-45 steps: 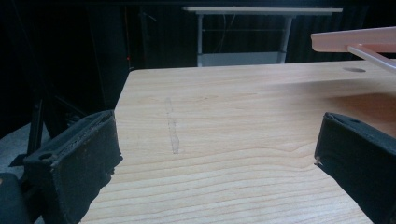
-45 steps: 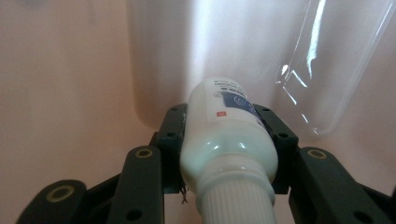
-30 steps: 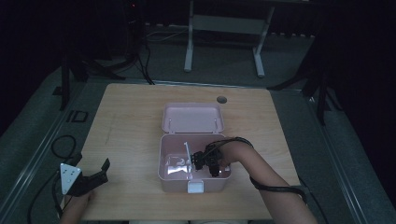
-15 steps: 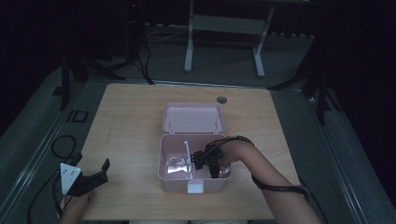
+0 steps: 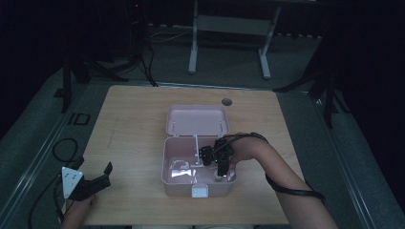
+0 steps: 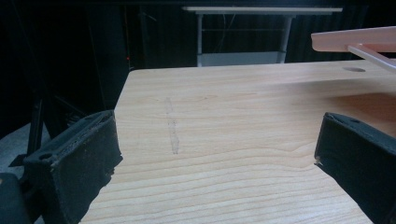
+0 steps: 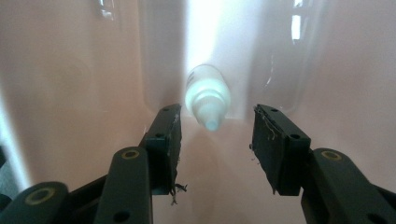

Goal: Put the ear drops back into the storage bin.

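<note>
Two claws are at work here. The right claw [image 7: 215,135] points down into the pink box [image 5: 168,162] that sits on the wooden desk [image 5: 129,129]. Its jaws have just been opening, and now they stand apart. A small white tube [image 7: 208,98] with a pointy cap lies on the floor of the box. In the right gripper view it is just past the tips of the two jaws, in line with the gap. The black pads [image 7: 168,140] do not touch it. In the high view the right claw [image 5: 217,160] hangs over the right part of the box, near the front wall. The box lid [image 5: 197,120] is flipped back and lies flat behind the box.

The left claw [image 5: 98,179] rests near the front left corner of the desk, well apart from the box. Its jaws are wide open, with only bare desk between them.
</note>
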A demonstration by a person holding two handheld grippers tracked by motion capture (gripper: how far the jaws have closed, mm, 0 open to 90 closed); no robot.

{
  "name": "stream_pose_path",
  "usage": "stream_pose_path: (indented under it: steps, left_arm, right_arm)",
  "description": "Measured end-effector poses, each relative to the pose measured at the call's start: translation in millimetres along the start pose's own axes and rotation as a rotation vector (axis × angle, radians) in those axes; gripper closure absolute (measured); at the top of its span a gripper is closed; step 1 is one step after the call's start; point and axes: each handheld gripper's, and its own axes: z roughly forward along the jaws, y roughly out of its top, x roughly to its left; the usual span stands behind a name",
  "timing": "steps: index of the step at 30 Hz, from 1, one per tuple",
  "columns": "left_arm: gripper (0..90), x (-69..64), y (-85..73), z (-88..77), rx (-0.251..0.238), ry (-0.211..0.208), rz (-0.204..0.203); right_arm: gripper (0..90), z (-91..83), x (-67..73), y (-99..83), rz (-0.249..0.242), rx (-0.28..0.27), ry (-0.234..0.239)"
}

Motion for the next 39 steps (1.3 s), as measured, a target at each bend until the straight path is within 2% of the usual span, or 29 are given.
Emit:
stream_pose_path:
  steps: [6,12,20,25,33,39]
  left_arm:
    - [0.4,-0.1,0.0,0.0,-0.001,0.0,-0.002]
    - [0.4,0.0,0.0,0.0,0.0,0.001,0.0]
    - [0.4,-0.1,0.0,0.0,0.0,0.001,-0.001]
    - [0.4,-0.1,0.1,0.1,0.001,0.002,0.0]
    - [0.4,-0.1,0.1,0.2,0.002,0.003,-0.001]
    - [0.4,0.0,0.1,0.1,0.001,0.003,-0.001]
  right_arm:
    - [51.9,-25.9,3.9,-12.9,0.011,-0.049,-0.025]
    - [50.8,-46.6,5.5,-30.0,0.044,-0.086,-0.048]
    - [50.0,-58.0,6.8,-57.9,0.086,-0.112,-0.066]
    - [49.7,-55.1,8.1,-76.1,0.115,-0.117,-0.064]
    - [47.9,-35.0,8.4,-103.4,0.182,-0.127,-0.049]
    - [37.9,-11.2,7.0,-123.0,0.266,-0.155,-0.039]
